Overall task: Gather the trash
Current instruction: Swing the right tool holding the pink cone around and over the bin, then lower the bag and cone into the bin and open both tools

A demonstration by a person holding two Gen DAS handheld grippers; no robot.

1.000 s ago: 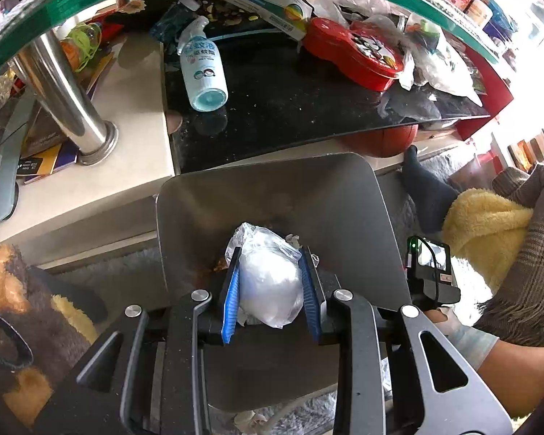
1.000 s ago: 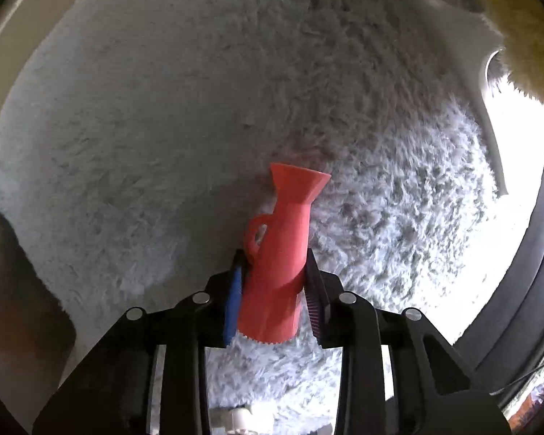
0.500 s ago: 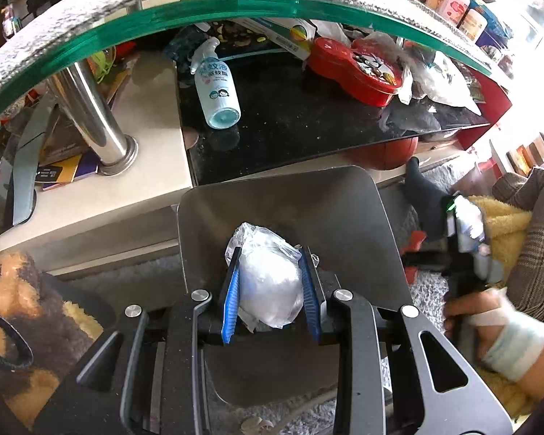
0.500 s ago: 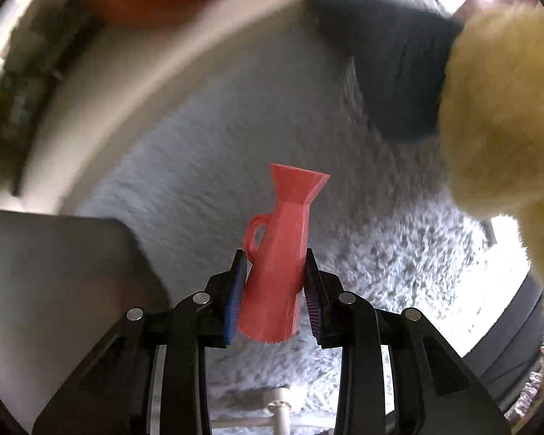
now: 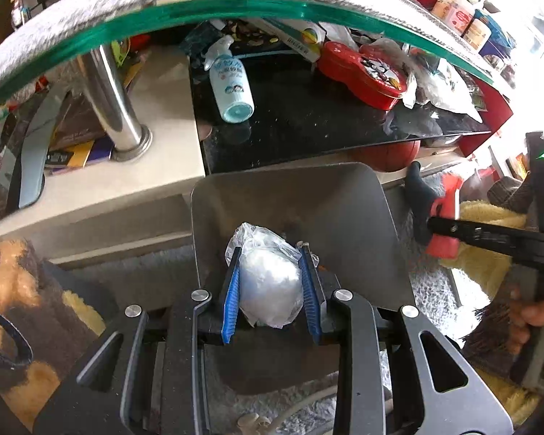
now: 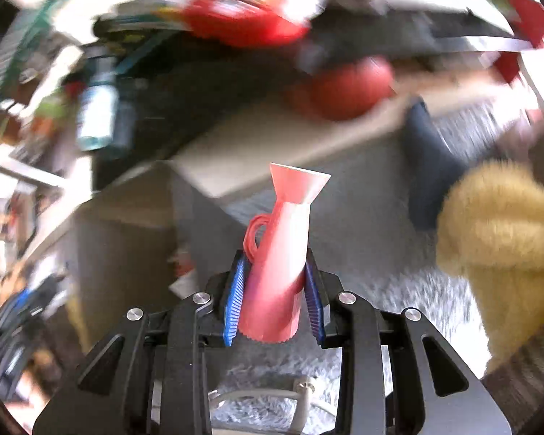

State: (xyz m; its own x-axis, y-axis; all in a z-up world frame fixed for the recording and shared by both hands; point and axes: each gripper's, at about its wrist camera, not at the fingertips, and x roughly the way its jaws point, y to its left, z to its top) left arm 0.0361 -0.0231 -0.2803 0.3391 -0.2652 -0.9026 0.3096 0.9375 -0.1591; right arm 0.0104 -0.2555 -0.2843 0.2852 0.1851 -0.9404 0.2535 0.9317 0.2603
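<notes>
Bench (image 5: 163, 166) clutter is seen beyond a grey metal bin (image 5: 290, 210), directly under the left claw (image 5: 270, 290), which is clamped on a bagged white wad (image 5: 268, 286). Right claw (image 6: 273, 301), off to the bin's right, is pinched on a red toy jug (image 6: 283, 253), long axis pointing forward.

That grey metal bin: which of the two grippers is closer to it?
Left. The left gripper, holding a plastic wad, hangs right over the bin; the right gripper is off beside it.
</notes>
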